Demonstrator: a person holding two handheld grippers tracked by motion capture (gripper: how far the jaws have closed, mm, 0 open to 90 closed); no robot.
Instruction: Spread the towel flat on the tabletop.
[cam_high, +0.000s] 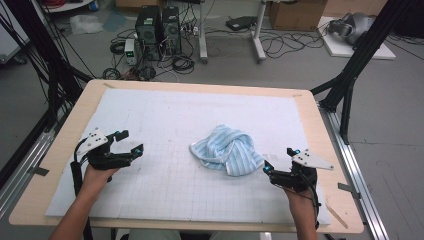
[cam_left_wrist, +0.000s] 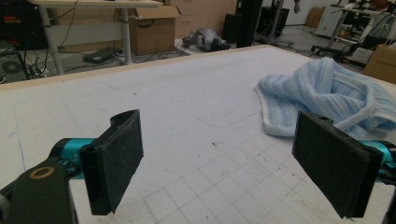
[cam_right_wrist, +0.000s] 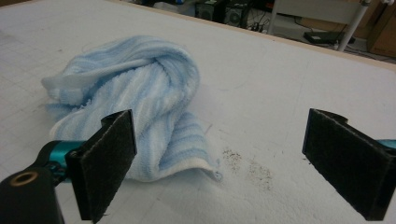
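Your left hand (cam_high: 95, 176): near left of the desk, holding the left gripper (cam_high: 129, 141), which points right and a little far.
Left jaws: released, 2 black pads spread wide over bare mat, nothing between them.
Your right hand (cam_high: 298, 196): near right of the desk, holding the right gripper (cam_high: 279, 159), which points left and far.
Right jaws: released too, gaping wide, nothing in them; in the right gripper view the towel's near edge lies just beyond the left pad.
Towel (cam_high: 226, 149): 1 crumpled light-blue striped towel with a white edge, lying in a heap on the mat, right of centre, just beside your right gripper and well apart from your left.
Mat (cam_high: 165, 120): white, with a faint grid, covering most of the desk; dark specks sit near the towel's corner.
Desk (cam_high: 67, 125): pale wood rim showing around the mat.
Floor beyond: 2 computer towers (cam_high: 157, 27), cables, cardboard boxes.
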